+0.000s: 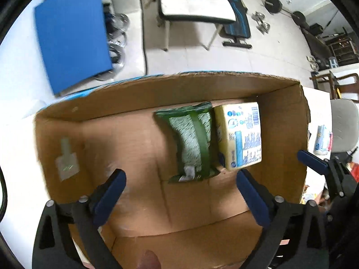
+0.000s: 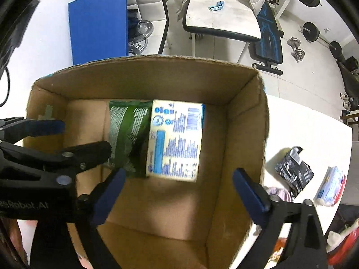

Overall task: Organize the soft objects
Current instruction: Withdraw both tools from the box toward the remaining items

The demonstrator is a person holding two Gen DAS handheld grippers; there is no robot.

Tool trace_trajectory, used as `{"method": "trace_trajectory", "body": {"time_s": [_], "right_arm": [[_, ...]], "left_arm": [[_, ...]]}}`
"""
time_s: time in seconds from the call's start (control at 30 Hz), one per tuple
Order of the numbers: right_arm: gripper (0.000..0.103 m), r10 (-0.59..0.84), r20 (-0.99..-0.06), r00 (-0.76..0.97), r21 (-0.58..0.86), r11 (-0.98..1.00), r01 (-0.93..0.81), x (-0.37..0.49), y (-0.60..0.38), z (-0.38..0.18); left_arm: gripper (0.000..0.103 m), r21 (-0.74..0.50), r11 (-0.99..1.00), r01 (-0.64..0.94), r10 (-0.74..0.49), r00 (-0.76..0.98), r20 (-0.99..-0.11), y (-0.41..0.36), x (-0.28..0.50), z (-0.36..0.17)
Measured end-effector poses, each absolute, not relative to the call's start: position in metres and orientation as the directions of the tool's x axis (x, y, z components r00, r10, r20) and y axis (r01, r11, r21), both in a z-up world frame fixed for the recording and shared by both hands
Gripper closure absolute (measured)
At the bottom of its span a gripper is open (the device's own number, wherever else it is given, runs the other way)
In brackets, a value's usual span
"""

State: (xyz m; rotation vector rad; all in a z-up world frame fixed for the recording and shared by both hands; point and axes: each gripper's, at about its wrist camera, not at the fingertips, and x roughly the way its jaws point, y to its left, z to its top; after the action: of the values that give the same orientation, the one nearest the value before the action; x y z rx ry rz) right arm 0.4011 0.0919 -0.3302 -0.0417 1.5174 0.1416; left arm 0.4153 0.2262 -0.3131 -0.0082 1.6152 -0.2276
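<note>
a: left gripper hangs over the box, pointing down into it, jaws spread wide with nothing between them.

b: and the right one?

a: right gripper is the same: jaws wide, empty, over the same box. from its camera the left gripper sits just off to its left, above the box's left side.

b: where are the soft things?

a: two lie on the box floor. a green pack is straight ahead of the left gripper, beyond its fingertips, and a yellow pack with blue print lies touching it on the right, ahead of the left gripper's right finger. in the right view the yellow pack is dead ahead between the fingers' lines, and the green pack is ahead and left, partly hidden behind the left gripper's finger.

b: do the fingers touch either pack?

a: no, both grippers are above them and apart. both packs look blurred.

b: anything outside the box?

a: to the right of the right gripper, on the white table, a black pack and, further right, a pale blue pack. a bit of pinkish cloth shows just behind its right finger.
</note>
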Motion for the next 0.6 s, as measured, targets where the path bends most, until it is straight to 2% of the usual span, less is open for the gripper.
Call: {"method": "trace_trajectory", "body": {"time_s": [0.2, 0.4, 0.6], "right_arm": [[0.000, 0.082, -0.994, 0.071, 0.074, 0.992, -0.103, 0.365, 0.092, -0.312], [0.000, 0.066, -0.988, 0.139, 0.051, 0.993, -0.104, 0.322, 0.091, -0.286], [0.000, 0.078, -0.976, 0.204, 0.060, 0.994, -0.090, 0.274, 0.080, -0.245]], "left_arm": [[0.001, -0.070, 0.995, 0.069, -0.075, 0.067, -0.995, 0.243, 0.364, -0.288], [0.001, -0.088, 0.996, 0.014, -0.089, 0.126, -0.988, 0.251, 0.314, -0.263], [0.001, -0.013, 1.000, -0.014, -0.009, 0.251, -0.968, 0.252, 0.264, -0.216]]}}
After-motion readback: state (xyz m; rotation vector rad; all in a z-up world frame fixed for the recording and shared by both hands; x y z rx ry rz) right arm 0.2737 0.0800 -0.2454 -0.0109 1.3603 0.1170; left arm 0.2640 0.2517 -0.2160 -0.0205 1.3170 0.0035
